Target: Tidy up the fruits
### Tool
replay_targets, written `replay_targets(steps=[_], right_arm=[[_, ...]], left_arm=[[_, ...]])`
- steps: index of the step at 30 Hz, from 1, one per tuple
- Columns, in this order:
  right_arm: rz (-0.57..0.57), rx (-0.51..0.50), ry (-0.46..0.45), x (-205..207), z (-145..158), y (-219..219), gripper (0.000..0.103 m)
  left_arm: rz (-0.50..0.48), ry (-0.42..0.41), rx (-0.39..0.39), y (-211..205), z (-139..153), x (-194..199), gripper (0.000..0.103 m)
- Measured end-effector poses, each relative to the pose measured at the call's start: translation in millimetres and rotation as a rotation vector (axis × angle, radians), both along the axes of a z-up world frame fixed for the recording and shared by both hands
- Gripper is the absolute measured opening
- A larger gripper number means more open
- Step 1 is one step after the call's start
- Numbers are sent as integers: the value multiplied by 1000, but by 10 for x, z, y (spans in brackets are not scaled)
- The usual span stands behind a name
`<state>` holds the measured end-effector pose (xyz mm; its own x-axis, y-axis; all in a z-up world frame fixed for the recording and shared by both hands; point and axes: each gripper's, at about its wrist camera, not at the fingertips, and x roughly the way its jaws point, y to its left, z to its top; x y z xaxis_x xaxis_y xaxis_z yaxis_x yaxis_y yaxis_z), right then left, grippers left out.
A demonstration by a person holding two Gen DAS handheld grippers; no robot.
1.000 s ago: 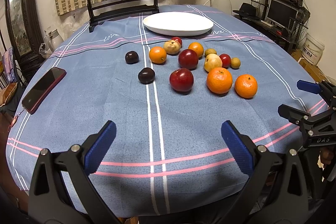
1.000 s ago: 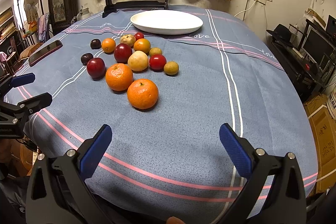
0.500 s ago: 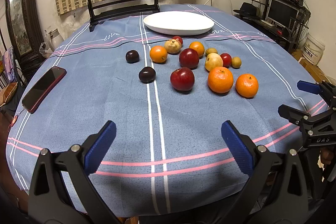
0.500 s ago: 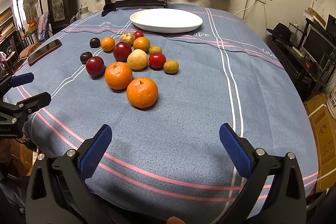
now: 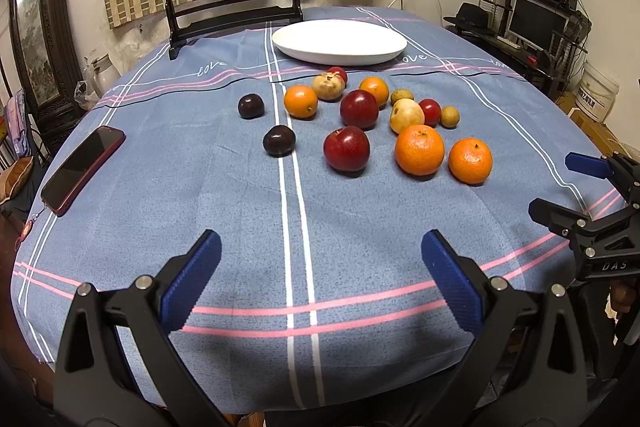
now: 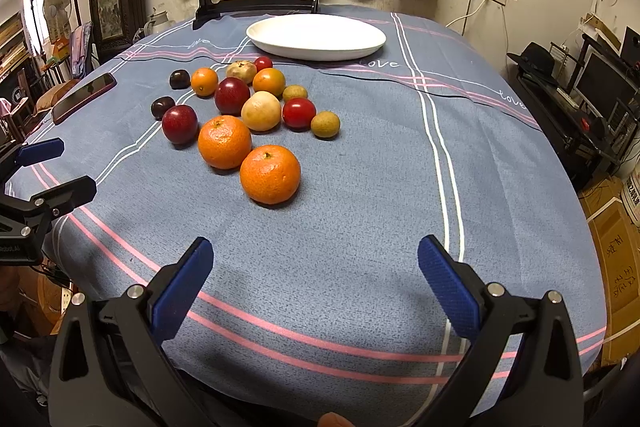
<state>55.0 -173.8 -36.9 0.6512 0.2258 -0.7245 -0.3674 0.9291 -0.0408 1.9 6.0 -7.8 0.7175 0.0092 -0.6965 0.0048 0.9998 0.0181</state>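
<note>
Barely anything has shifted: your left claw (image 5: 320, 263) and right claw (image 6: 316, 267) still hang apart at the worktop's near edge; white plate (image 6: 316, 37) bare, every fruit left.

A blue tablecloth (image 5: 200, 187) crossed by pink and white stripes carries orange tangerines (image 5: 419, 149), dark red apples (image 5: 346, 148), purple-black plums (image 5: 279, 141) and a white plate (image 5: 340, 41) at upper centre; a red-edged phone (image 5: 82, 169) lies at left.
</note>
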Motion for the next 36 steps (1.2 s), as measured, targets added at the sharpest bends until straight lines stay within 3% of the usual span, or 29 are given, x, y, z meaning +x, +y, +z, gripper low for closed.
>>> replay_targets(steps=[26,32,36], right_arm=[[56,75,-7,48,22,53,102],[115,253,24,149,-7,33,102],[74,184,87,343,-89,97,102]], left_arm=[[6,29,-6,47,-72,67,101],[-6,34,-37,157,-105,156,101],[-9,13,-46,221,-126,217,101]])
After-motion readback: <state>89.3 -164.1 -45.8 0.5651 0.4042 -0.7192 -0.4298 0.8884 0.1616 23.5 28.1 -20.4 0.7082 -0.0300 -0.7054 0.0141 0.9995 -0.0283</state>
